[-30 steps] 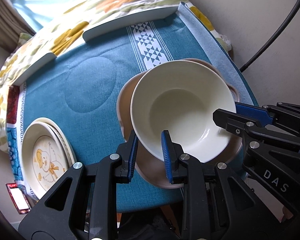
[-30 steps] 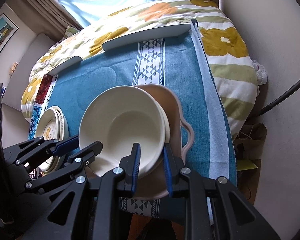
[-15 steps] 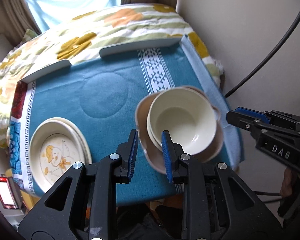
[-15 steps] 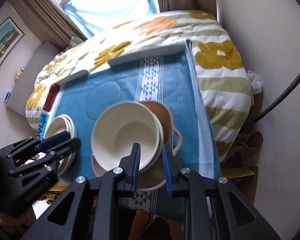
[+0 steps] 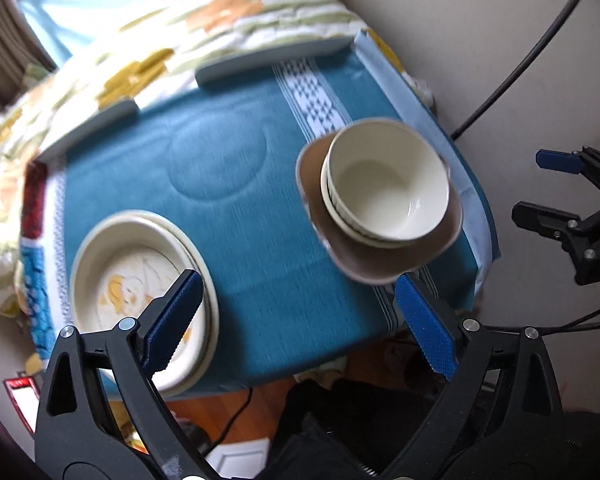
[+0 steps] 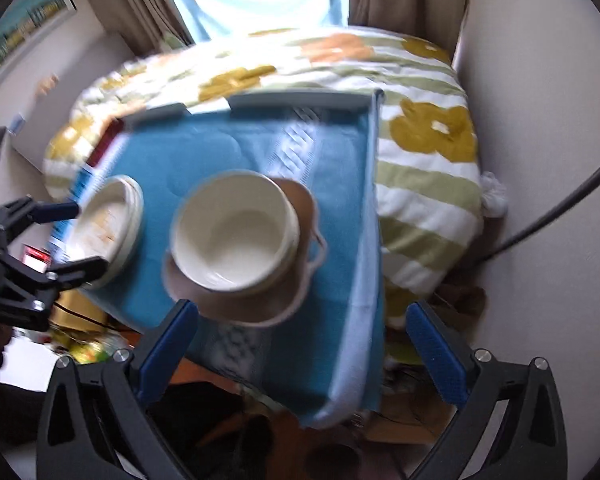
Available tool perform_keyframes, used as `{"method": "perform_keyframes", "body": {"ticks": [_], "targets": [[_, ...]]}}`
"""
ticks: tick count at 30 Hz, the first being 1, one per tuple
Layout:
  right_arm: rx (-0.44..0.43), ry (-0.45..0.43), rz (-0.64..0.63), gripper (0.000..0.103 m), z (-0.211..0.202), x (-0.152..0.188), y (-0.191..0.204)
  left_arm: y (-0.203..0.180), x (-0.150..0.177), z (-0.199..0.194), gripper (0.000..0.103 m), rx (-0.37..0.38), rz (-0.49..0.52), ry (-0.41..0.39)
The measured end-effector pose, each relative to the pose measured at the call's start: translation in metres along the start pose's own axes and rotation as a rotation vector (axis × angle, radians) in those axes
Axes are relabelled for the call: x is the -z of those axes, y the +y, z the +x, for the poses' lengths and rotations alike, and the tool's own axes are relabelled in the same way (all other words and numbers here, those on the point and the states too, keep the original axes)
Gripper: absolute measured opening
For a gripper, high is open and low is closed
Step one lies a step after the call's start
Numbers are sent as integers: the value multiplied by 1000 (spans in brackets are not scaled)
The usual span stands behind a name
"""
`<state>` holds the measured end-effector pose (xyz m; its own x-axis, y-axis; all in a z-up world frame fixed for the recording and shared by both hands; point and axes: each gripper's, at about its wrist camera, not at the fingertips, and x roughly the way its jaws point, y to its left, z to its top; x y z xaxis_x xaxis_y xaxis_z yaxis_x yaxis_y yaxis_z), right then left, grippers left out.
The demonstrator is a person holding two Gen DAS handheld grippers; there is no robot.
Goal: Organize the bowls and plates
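Two cream bowls (image 5: 386,196) (image 6: 234,232) sit nested in a brown handled dish (image 5: 380,258) (image 6: 236,312) on the right of the blue-clothed table (image 5: 220,208). A stack of cream plates (image 5: 140,264) (image 6: 108,220) with a cartoon print lies at the near left. My left gripper (image 5: 296,284) (image 6: 88,238) hovers high over the table's near edge, its jaws opening with nothing between them. Beside the dish, off the table's right edge, my right gripper (image 6: 302,310) (image 5: 530,184) is also opening and holds nothing.
Grey rails (image 5: 272,60) line the table's far edge, with a flowered quilt (image 6: 420,136) behind and to the right. A black cable (image 5: 520,68) runs down the wall on the right. Floor clutter (image 6: 84,344) lies below the near edge.
Both grippers have risen and drawn back from the top cream bowl, which stays nested in the stack. Their jaws went from nearly shut to wide apart.
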<state>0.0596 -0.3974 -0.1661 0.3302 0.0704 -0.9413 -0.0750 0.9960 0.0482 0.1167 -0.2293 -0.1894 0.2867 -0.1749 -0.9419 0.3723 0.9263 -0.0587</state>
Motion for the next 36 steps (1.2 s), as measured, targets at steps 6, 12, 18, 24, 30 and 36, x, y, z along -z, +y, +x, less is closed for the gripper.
{"method": "perform_keyframes", "body": {"ticks": [6,12,18,24,30,36], "targets": [[152,105,-101,103,33,-4,14,-2,-5,30,97,34,12,70],[121,183,-74,103,64,-12,5,-3,-9,68,92,42,22,145],[131,245,-117,79,87,-14,9,-4,-15,92,80,65,25,195],[64,286,-101,49,108,-15,4,-9,-20,108,58,63,36,226],[-28,265,-87,26,123,-13,7,-20,-20,125,27,57,42,169],[-81,204,-80,17,131,-5,11,-28,-12,137,14,111,50,123]]}}
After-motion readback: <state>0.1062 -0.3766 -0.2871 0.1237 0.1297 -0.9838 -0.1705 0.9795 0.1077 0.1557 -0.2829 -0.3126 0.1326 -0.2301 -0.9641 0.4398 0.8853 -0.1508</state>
